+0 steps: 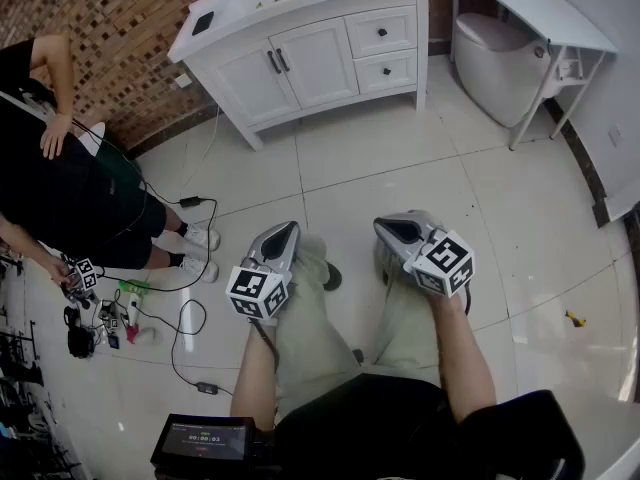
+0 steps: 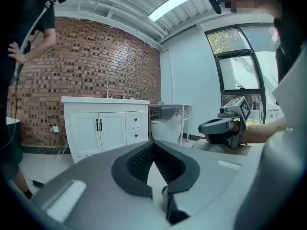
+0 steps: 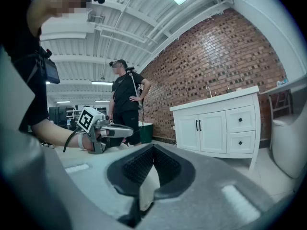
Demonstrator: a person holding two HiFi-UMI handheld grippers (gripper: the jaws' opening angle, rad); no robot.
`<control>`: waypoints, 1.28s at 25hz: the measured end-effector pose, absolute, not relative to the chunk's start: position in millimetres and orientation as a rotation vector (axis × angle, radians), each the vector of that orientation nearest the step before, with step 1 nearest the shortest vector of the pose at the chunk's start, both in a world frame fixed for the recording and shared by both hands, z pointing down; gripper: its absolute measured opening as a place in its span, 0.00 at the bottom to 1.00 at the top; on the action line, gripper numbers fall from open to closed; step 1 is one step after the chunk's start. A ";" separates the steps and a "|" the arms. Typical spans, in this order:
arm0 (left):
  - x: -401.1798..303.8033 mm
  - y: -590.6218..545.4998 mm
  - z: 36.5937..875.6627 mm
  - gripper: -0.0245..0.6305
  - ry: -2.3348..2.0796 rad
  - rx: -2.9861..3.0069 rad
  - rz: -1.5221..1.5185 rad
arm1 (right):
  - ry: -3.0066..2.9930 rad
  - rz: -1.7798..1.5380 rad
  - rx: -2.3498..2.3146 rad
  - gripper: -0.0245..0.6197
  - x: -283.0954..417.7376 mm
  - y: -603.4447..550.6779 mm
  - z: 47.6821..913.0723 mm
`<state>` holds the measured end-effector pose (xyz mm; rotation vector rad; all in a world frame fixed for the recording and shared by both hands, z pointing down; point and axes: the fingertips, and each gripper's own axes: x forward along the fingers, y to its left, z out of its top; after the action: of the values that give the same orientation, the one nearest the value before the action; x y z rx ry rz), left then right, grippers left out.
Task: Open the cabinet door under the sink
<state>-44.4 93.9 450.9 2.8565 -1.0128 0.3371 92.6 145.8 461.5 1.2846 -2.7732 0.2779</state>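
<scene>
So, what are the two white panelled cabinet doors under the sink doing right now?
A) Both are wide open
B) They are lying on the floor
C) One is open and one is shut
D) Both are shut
D: the two white panelled cabinet doors sit flat in the cabinet front, with their black bar handles close together at the middle.

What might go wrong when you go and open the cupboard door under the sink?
1. The left tongs and right tongs are both shut and empty. They may just bump the door unless opened first.
2. The two black door handles sit close together, so the tongs might catch both.
3. The cabinet stands across the floor, and loose cables lie left of the way. Feet might snag on them.
</scene>
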 end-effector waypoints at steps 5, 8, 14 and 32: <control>-31.9 92.3 456.6 0.06 -1.010 2.858 0.337 | -2.822 0.267 1.265 0.03 99.6 144.4 452.9; -19.8 86.1 473.4 0.06 -0.978 2.847 0.355 | -2.840 0.277 1.265 0.03 101.3 141.1 451.7; 0.4 70.1 479.1 0.06 -0.935 2.927 0.463 | -2.804 0.264 1.265 0.03 96.9 117.6 457.8; -69.6 -64.9 442.5 0.06 -1.046 2.806 0.060 | -2.846 0.335 1.172 0.03 67.1 -13.2 452.0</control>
<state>-69.6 -64.9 442.5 2.8060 -1.0456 0.0602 67.1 -13.2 452.0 1.1719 -2.8456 0.3352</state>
